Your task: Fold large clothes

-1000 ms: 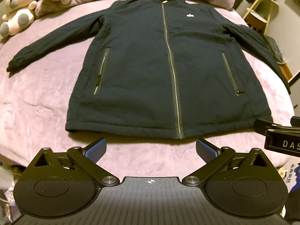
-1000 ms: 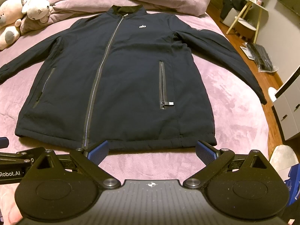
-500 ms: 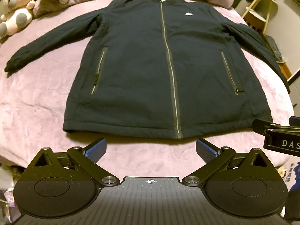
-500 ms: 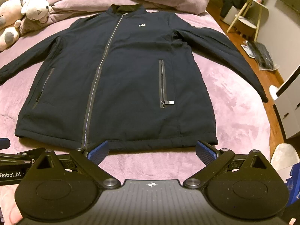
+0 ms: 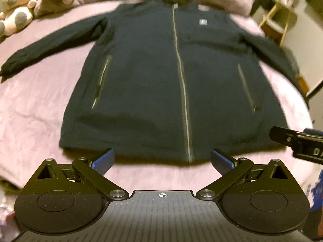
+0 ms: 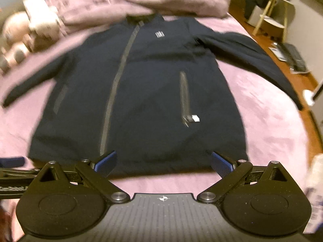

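Note:
A dark navy zip jacket [image 5: 153, 84] [image 6: 149, 92] lies flat and face up on a pink bed cover [image 5: 36, 109] [image 6: 268, 125], sleeves spread to both sides, hem nearest me. My left gripper [image 5: 162, 162] stands open just short of the hem, near the central zip's lower end, with nothing between its blue pads [image 5: 103, 162]. My right gripper [image 6: 163, 164] is open too, its blue pads [image 6: 221, 163] over the hem's right half. Both views are motion-blurred. The right gripper's side shows at the right edge of the left wrist view.
Stuffed toys [image 5: 18, 10] [image 6: 26, 32] sit at the bed's far left beside a bunched pink duvet [image 6: 161, 2]. A small yellow-legged side table [image 6: 272, 18] and items on the wooden floor [image 6: 292, 58] lie to the right of the bed.
Both grippers have moved forward to the jacket's hem, which now reaches their fingertips. Both views have tilted and blurred. The jacket lies as before and the jaws stay open.

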`<state>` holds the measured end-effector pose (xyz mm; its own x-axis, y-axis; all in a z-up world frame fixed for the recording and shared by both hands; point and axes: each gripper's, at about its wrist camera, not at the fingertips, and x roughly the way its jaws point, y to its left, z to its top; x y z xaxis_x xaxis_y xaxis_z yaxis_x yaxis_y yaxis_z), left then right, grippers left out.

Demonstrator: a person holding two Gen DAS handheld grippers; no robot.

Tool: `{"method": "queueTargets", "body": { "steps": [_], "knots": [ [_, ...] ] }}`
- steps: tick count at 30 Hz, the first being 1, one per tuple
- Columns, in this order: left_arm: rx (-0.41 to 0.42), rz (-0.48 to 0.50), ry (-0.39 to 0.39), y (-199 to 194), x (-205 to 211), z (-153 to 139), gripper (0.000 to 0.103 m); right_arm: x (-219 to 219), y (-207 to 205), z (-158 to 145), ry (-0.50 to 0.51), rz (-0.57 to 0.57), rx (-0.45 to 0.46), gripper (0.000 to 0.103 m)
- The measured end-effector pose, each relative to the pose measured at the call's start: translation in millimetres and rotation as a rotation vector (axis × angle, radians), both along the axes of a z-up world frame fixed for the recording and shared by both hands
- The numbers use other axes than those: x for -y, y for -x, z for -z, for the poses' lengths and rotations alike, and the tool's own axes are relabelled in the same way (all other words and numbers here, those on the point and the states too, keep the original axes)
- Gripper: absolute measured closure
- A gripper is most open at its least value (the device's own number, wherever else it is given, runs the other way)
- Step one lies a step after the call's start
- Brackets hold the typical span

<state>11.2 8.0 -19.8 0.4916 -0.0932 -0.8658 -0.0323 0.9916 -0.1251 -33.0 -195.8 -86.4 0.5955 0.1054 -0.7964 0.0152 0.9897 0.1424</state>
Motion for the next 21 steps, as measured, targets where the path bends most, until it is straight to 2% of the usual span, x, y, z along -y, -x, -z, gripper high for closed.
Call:
{"method": "queueTargets", "body": {
  "steps": [3,6,9,11,14,17,19,21],
  "knots": [
    [0.1,-0.01,0.07,-5.2,-11.0,4.6,0.0,24.8,-2.3,1.8,-0.109,0.048,0.133,0.004],
    [0.092,-0.02,0.088,-20.8,-15.7,13.3,0.0,59.5,-2.7,7.9,-0.232,0.109,0.319,0.004],
    [0.083,-0.079,0.124,-38.8,-23.6,29.0,0.0,105.9,-18.1,22.2,-0.346,0.202,0.428,0.004],
    [0.074,-0.106,0.132,-51.4,-27.5,39.4,0.0,145.0,-33.7,38.6,-0.436,0.311,0.436,0.004],
    [0.059,-0.139,0.14,-74.5,-31.6,53.3,0.0,220.6,-63.3,79.0,-0.632,0.608,0.383,0.004],
    [0.066,-0.164,0.17,-91.7,-34.2,62.5,0.0,284.5,-82.2,124.6,-0.831,0.841,0.361,0.006],
    [0.068,-0.174,0.199,-102.6,-34.5,68.8,0.0,312.9,-91.9,151.3,-0.913,0.954,0.355,0.015],
    [0.065,-0.185,0.225,-112.2,-34.4,77.1,0.0,334.0,-100.2,171.7,-0.946,1.051,0.348,0.024]
  ]
}}
